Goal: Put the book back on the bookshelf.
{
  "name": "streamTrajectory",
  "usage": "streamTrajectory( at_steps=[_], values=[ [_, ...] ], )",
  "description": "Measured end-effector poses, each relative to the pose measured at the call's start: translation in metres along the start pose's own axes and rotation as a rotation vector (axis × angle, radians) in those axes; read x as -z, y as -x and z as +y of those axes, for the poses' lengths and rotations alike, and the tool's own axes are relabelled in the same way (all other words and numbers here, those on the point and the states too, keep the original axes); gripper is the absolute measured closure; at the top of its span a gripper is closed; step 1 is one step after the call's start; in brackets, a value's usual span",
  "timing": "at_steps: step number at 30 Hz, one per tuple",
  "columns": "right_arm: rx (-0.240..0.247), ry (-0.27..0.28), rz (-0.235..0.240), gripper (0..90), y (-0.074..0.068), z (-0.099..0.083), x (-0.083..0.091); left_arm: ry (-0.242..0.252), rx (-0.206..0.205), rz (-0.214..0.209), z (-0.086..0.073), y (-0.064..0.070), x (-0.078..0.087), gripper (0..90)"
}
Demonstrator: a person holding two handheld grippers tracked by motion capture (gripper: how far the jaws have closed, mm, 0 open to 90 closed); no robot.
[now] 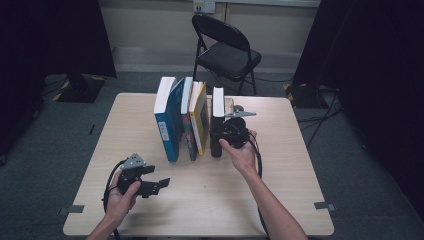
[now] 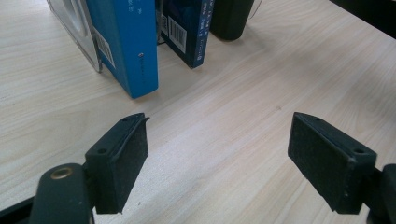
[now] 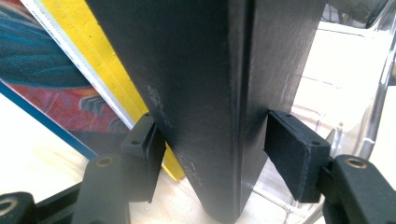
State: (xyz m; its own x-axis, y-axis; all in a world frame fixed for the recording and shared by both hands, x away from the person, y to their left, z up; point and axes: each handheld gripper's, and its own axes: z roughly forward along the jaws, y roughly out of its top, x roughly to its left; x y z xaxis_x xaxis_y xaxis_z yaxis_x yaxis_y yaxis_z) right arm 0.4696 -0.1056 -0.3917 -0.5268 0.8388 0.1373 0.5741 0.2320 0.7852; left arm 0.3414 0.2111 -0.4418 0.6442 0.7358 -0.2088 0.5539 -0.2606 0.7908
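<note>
Squarely between the right tongs (image 3: 210,154): black book (image 3: 205,93).

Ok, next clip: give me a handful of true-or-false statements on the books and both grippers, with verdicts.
1. The right gripper has its jaws on either side of the black book. True; both pads sit at its covers, though whether they press cannot be told.
2. The left gripper is shut on the blue book. False; its jaws stand wide apart over bare table, holding nothing.
3. The books stand upright in a row. True.
4. The black book lies at the left end of the row. False; in the high view it is at the right end, beside the yellow book.
5. A folding chair stands beyond the table. True.
</note>
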Motion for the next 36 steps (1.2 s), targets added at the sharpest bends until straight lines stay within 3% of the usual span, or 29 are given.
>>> streamTrajectory(
  at_steps=[13, 19, 23, 30, 36],
  values=[
    [-0.008, 0.008, -0.013, 38.4, -0.003, -0.001, 0.0, -0.003, 0.001, 0.0, 0.0, 0.0, 0.0, 19.9],
    [-0.01, 0.014, 0.014, 33.6, -0.001, -0.005, 0.003, -0.005, 0.008, 0.004, -0.001, -0.001, 0.0, 19.8],
    [0.001, 0.021, 0.017, 31.0, 0.0, -0.008, 0.009, -0.017, 0.024, 0.021, -0.002, -0.004, 0.0, 19.9],
    [0.03, 0.02, 0.017, 24.9, 0.0, -0.015, 0.022, -0.021, 0.016, 0.037, -0.002, -0.006, 0.001, 20.0],
    [0.011, 0.038, 0.009, 22.4, 0.009, -0.024, 0.041, -0.023, 0.017, 0.048, -0.003, -0.006, 0.0, 19.7]
  ],
)
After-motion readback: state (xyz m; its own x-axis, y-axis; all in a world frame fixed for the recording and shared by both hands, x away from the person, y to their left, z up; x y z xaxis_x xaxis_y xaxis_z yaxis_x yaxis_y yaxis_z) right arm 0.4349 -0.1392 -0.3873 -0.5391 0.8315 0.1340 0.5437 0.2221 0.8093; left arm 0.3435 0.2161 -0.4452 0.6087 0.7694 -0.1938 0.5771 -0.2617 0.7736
